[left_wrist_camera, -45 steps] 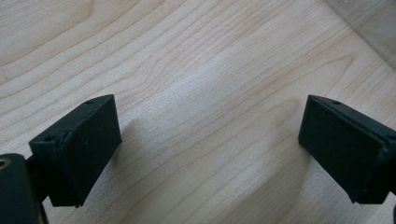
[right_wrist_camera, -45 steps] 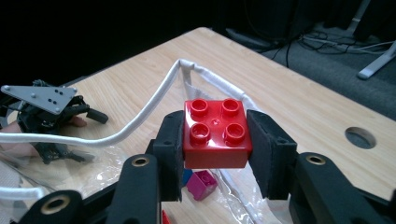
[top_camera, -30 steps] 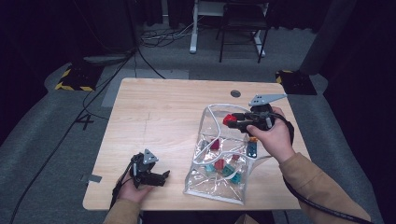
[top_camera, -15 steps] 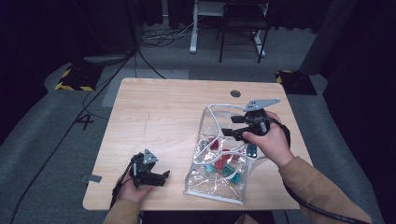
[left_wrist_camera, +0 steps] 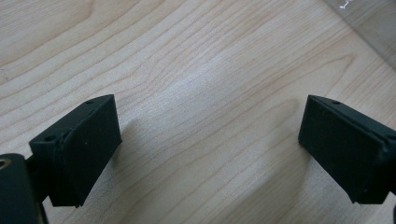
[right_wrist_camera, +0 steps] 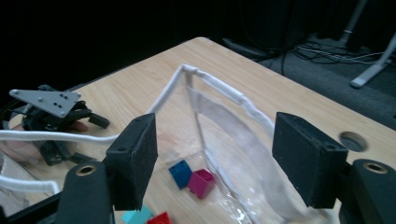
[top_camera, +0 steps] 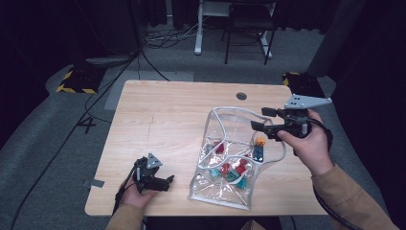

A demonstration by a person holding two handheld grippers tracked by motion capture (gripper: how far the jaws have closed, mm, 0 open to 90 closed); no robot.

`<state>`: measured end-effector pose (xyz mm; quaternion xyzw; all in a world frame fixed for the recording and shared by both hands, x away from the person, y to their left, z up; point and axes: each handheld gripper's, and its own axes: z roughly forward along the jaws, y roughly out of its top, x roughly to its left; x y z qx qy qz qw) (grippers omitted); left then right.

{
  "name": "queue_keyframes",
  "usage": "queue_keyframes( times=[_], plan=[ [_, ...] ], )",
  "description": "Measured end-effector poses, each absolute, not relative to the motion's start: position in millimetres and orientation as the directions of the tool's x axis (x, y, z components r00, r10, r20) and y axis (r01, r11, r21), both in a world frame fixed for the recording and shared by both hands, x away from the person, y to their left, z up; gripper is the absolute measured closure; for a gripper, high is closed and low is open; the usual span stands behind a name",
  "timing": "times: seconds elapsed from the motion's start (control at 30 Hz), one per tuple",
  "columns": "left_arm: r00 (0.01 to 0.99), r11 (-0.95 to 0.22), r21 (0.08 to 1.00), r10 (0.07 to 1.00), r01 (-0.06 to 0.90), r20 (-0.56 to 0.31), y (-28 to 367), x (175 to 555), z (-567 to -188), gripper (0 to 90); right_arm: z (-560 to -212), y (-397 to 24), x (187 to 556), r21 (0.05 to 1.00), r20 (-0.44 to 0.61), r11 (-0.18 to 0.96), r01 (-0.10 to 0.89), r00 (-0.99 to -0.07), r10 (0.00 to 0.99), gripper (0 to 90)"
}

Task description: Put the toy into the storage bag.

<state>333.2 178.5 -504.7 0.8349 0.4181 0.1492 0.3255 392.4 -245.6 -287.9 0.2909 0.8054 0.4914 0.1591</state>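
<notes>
From above, my right tool (top_camera: 262,120), just released and gaping, hovers over the clear plastic pouch with white piping (top_camera: 229,158) on the pale wooden counter (top_camera: 163,115); small coloured plastic bricks (top_camera: 233,171) lie inside (glossy, crinkled film). Left tool's view: my left tool (left_wrist_camera: 210,149) spread above bare woodgrain. Right tool's view: nothing between the pads.

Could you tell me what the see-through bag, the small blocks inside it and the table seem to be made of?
The bag looks like clear soft plastic film: glossy, creased, with the contents visible through it, and edged in white piping that may be fabric. The blocks look like hard moulded plastic, with saturated colours and sharp square edges. The table shows a pale wood grain with a matte finish; solid wood or laminate, I cannot tell.
</notes>
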Motion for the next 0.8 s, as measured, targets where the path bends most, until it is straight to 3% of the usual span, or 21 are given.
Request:
queue_keyframes(
  times=[0.4,0.8],
  plan=[
    [0.606,-0.438,0.669,0.795,0.601,-0.023,178.5,333.2,-504.7,5.7,-291.4,-300.1,389.6,0.888,0.032,0.303,0.346,-0.704,0.71,31.7],
    [0.606,-0.438,0.669,0.795,0.601,-0.023,178.5,333.1,-504.7,5.8,-322.7,-342.4,399.3,0.862,0.04,0.289,0.417,-0.624,0.78,30.8]
  ],
)
